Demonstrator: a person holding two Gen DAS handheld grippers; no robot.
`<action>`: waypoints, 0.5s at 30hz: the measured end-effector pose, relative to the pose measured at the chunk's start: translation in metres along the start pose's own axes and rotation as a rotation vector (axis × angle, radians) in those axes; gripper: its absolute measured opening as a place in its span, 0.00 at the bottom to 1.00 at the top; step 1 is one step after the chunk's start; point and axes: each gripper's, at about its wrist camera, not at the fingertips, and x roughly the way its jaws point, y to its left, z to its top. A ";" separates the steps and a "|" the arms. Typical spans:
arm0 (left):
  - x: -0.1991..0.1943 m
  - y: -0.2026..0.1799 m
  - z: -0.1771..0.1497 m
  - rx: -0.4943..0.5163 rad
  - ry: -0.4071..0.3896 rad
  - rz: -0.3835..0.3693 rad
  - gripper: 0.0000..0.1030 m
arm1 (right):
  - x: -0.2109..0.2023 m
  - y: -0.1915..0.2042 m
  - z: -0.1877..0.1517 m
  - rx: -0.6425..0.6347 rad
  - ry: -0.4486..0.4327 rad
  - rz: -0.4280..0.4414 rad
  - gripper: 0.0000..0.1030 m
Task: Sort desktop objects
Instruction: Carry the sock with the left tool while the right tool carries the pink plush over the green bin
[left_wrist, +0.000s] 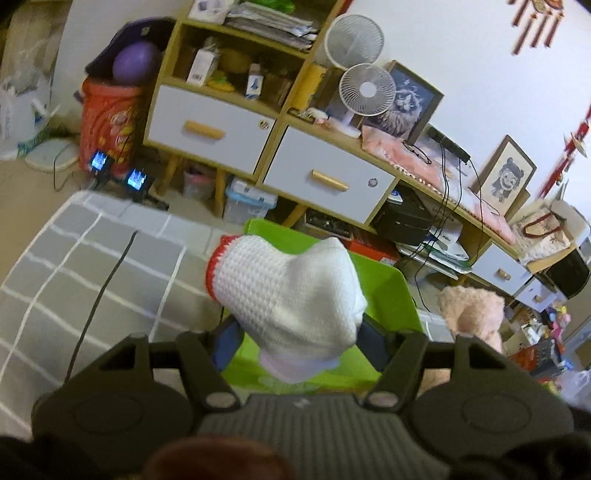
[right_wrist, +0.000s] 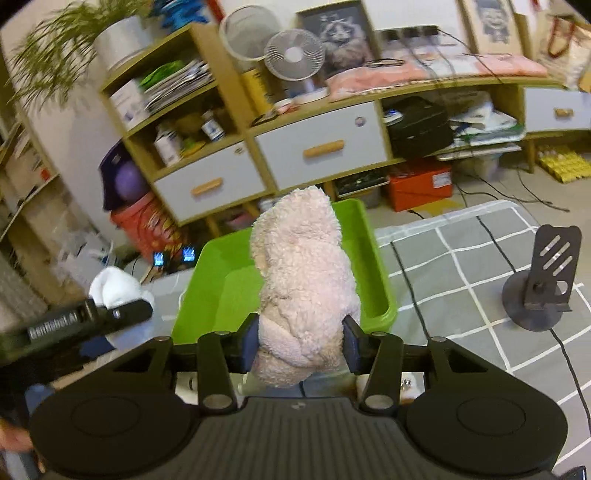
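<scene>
My left gripper (left_wrist: 301, 341) is shut on a white knitted glove with a red cuff (left_wrist: 288, 291) and holds it above the green bin (left_wrist: 391, 291). My right gripper (right_wrist: 301, 341) is shut on a pink fluffy plush toy (right_wrist: 303, 280) and holds it upright in front of the same green bin (right_wrist: 373, 258). The plush also shows at the right of the left wrist view (left_wrist: 472, 314). The glove and left gripper show at the left of the right wrist view (right_wrist: 118, 291).
A grey checked cloth (right_wrist: 480, 251) covers the table. A black phone stand (right_wrist: 543, 291) stands on it at the right, with black cables (right_wrist: 410, 273) across the cloth. A wooden cabinet with drawers (right_wrist: 317, 147) stands behind, cluttered floor below.
</scene>
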 end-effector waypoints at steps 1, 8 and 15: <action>0.002 -0.003 -0.001 0.018 -0.013 0.012 0.63 | 0.001 -0.002 0.004 0.015 0.003 -0.005 0.45; 0.024 -0.016 -0.004 0.031 -0.045 0.033 0.63 | 0.015 0.002 0.023 0.004 -0.022 -0.099 0.45; 0.045 -0.016 -0.016 0.086 -0.005 0.054 0.63 | 0.043 0.008 0.025 0.010 -0.007 -0.153 0.45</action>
